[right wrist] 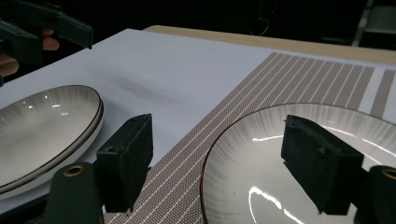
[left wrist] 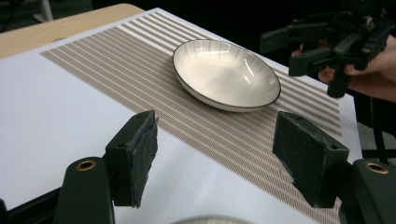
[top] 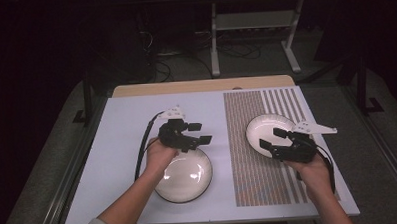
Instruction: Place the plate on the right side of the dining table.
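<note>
I've got the white board (top: 128,159) across the middle of the high view, its striped mat (top: 248,155) on the right half. Left of centre, my left hand (top: 158,156) holds the left gripper (top: 199,133), jaws spread wide with nothing between them, hanging over the top edge of the big plate (top: 186,180). That plate sits low in the frame on plain white, just left of the mat. In the left gripper view the pads (left wrist: 140,149) stand well apart, and the plate's rim just peeks in at the bottom edge.

Moving right: the bowl (top: 267,129) rests on the mat, upper right of centre. My right hand (top: 313,170) brings the right gripper (top: 273,138) in from lower right, jaws parted and empty, over the bowl's right rim. In the right gripper view one pad hangs over the bowl's inside at lower right and the other over the mat, the rim between them; I can't tell whether either touches. The plate lies at left there.
</note>
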Demonstrator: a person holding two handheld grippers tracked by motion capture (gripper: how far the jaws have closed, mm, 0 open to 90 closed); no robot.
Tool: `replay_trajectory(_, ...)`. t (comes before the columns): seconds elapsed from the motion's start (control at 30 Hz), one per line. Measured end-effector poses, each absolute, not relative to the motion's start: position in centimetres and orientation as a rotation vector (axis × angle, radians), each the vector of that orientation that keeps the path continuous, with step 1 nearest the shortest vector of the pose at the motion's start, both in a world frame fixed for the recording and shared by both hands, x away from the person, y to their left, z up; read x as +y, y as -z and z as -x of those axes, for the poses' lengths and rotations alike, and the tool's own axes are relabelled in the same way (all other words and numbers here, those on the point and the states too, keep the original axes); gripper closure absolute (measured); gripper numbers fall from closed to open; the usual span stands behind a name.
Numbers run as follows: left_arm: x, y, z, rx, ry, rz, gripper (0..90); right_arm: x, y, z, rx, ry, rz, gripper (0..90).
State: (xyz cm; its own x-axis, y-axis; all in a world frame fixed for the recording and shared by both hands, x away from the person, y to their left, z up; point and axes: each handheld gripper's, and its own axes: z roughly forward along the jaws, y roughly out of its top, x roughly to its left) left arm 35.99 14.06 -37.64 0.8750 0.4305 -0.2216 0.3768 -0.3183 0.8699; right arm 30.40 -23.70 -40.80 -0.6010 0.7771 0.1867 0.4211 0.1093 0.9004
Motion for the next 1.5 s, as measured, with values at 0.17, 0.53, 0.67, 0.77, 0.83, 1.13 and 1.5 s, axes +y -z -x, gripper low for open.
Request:
replay_trajectory(0.17,16.3,37.5,-34.9,0.596,-0.065,-1.918,29.5,-23.5,40.9,-30.4,2.095,-1.476,-1.118,22.6)
replay_trajectory(0.53,20.5,37.6,-32.6,0.582,-0.106,-1.913,26.8,-22.9,41.0,-30.0,2.137,-1.478,-1.072,21.3)
replay_trajectory(0.67,21.9,37.6,-31.9,0.589,-0.129,-1.894,26.4,-22.9,41.0,-29.9,2.145,-1.470,-1.060,21.3)
replay_trajectory(0.77,22.9,37.6,-31.3,0.580,-0.154,-1.902,25.8,-23.0,40.9,-29.8,2.145,-1.465,-1.055,19.7)
replay_trajectory(0.83,23.7,37.6,-30.9,0.580,-0.166,-1.898,25.0,-23.1,40.8,-29.7,2.160,-1.480,-1.035,15.5)
replay_trajectory(1.13,26.7,37.7,-29.9,0.618,-0.183,-1.853,24.4,-23.4,40.6,-28.9,2.153,-1.506,-0.997,15.8)
replay_trajectory(1.5,28.9,38.5,-29.2,0.621,-0.206,-1.840,23.8,-24.2,40.5,-28.1,2.119,-1.557,-0.942,15.9)
